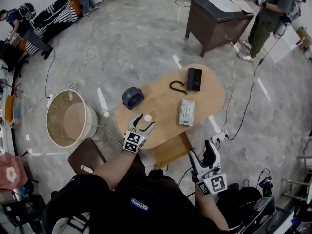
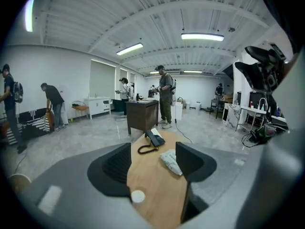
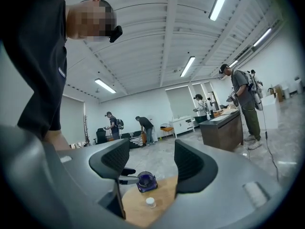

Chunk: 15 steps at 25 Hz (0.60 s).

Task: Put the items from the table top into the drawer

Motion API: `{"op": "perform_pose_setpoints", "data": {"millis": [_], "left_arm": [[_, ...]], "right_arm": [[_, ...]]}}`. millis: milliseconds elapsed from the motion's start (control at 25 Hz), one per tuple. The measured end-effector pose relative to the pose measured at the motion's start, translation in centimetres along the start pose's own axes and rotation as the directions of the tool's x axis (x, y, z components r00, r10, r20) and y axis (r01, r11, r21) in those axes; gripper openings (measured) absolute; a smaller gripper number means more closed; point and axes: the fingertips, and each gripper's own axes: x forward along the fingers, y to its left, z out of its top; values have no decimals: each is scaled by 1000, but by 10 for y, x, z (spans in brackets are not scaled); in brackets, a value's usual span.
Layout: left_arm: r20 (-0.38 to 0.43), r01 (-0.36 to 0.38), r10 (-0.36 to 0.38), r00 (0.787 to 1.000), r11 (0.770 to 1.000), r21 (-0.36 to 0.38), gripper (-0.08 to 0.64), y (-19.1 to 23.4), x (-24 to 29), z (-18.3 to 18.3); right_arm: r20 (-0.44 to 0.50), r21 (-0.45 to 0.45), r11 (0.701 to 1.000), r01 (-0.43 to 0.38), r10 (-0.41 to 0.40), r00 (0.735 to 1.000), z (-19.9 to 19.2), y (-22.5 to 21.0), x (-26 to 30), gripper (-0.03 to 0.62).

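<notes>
My left claw (image 1: 142, 122): spread wide over the near edge of the counter (image 1: 161, 104), pinching nothing
White pot (image 1: 147, 117): small and round, perhaps a capped jar, standing on the counter between that claw's jaws
My right claw (image 1: 202, 154): spread and empty, off the counter, just beside the drawer (image 1: 170, 150)
Drawer: standing open under the near edge
Farther along the counter: black phone (image 1: 193, 78), white packet (image 1: 186, 112), purple fan (image 1: 131, 97) at the left rim

An open office-like hall: marble floor (image 1: 136, 38), ceiling strip lights (image 2: 202, 36), dark desk (image 1: 209, 23), trailing cables (image 1: 249, 99).
</notes>
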Motion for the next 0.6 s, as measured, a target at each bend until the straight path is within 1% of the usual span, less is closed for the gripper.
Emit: {"op": "perform_pose_setpoints", "data": {"millis": [160, 240, 360, 480, 600], "left_arm": [[-97, 5, -5, 995, 1000, -8, 287, 20, 14, -48], [-140, 23, -23, 990, 1000, -3, 287, 28, 24, -74], [-182, 59, -55, 982, 998, 18, 287, 38, 39, -102], [-204, 101, -92, 975, 994, 35, 287, 43, 58, -125], [-233, 131, -118, 965, 991, 40, 287, 46, 77, -149]], "right_arm": [[-18, -9, 1000, 6, -6, 1000, -10, 13, 15, 304], [-28, -12, 1000, 16, -17, 999, -17, 17, 23, 304], [-37, -10, 999, 34, -34, 999, -30, 24, 37, 304], [-46, -5, 998, 67, -67, 997, -42, 27, 47, 304], [-46, 26, 995, 94, -93, 995, -50, 32, 56, 305]]}}
